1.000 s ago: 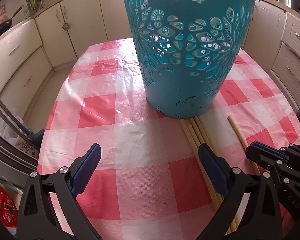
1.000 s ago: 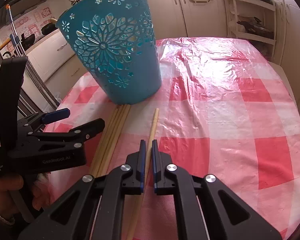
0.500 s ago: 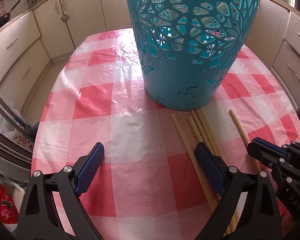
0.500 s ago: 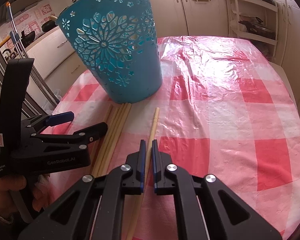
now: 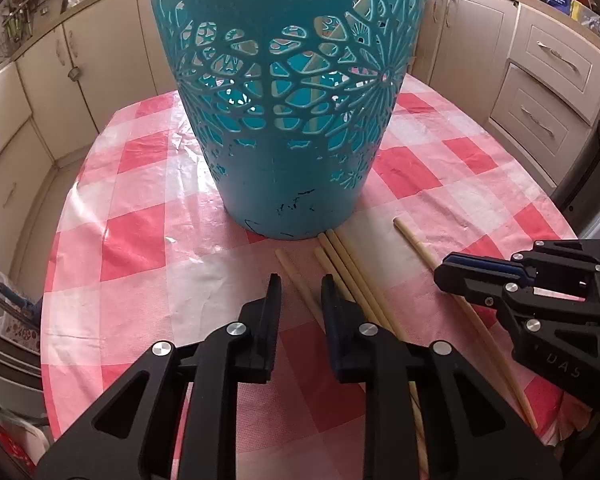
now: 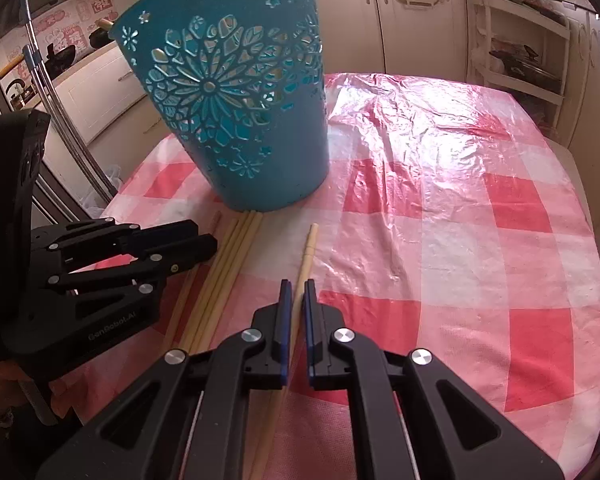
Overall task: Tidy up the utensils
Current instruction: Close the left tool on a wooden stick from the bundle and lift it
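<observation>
- The right gripper (image 6: 295,312) is clamping narrowly on one chopstick (image 6: 307,252) lying apart from the others on the worktop (image 6: 480,240).
- The left gripper (image 5: 300,300) is sitting partly open around another chopstick (image 5: 296,276), not visibly pinching it.
- Just beside it, a bundle (image 5: 340,260) of chopsticks is lying together, its far ends touching the basket (image 5: 292,120).
- The sticks are looking light, stiff, smooth and likely to roll; gripping mid-length should keep them level.
- The teal perforated basket is standing upright farthest away.

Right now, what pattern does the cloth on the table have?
Red-and-white checks on the plastic tablecloth, clearest in the right wrist view.
</observation>
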`<state>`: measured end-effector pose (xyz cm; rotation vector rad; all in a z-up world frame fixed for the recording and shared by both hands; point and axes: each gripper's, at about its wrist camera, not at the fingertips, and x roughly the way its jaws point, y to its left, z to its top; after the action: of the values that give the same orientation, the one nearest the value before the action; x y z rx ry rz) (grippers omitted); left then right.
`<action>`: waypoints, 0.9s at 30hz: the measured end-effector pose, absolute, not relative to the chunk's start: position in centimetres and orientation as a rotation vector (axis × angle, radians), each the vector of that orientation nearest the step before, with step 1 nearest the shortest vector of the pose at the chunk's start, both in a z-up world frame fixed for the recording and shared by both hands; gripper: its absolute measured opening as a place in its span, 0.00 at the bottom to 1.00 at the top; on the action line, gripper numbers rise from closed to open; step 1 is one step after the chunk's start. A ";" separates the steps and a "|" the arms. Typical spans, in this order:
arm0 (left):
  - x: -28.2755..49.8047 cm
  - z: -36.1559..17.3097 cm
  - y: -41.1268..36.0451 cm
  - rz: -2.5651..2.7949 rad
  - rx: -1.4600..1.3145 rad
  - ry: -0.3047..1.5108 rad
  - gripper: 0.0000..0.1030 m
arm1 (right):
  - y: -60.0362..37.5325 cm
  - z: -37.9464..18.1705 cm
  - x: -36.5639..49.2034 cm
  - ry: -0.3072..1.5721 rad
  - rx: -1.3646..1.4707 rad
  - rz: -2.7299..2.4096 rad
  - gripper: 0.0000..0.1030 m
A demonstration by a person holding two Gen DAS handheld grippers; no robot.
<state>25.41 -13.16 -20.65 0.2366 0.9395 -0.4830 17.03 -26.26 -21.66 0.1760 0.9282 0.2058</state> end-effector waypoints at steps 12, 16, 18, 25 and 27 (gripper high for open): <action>25.7 -20.5 -13.4 -0.577 0.288 0.968 0.07 | -26.6 -21.7 16.9 0.922 0.208 0.220 0.08; 26.0 -20.5 -13.1 -0.610 0.281 0.980 0.07 | -26.8 -21.7 16.9 0.921 0.220 0.224 0.08; 26.0 -20.5 -13.0 -0.623 0.292 0.984 0.07 | -26.9 -21.7 16.9 0.921 0.229 0.227 0.08; 26.0 -20.6 -14.0 -0.543 0.331 1.007 0.09 | -27.1 -21.8 17.0 0.920 0.238 0.229 0.08; 25.7 -20.5 -14.4 -0.524 0.349 1.001 0.06 | -27.2 -21.7 17.0 0.921 0.240 0.229 0.08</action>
<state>25.72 -14.41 -20.54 0.3491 1.0015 -0.5242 16.98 -27.17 -21.74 0.2397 0.9207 0.2295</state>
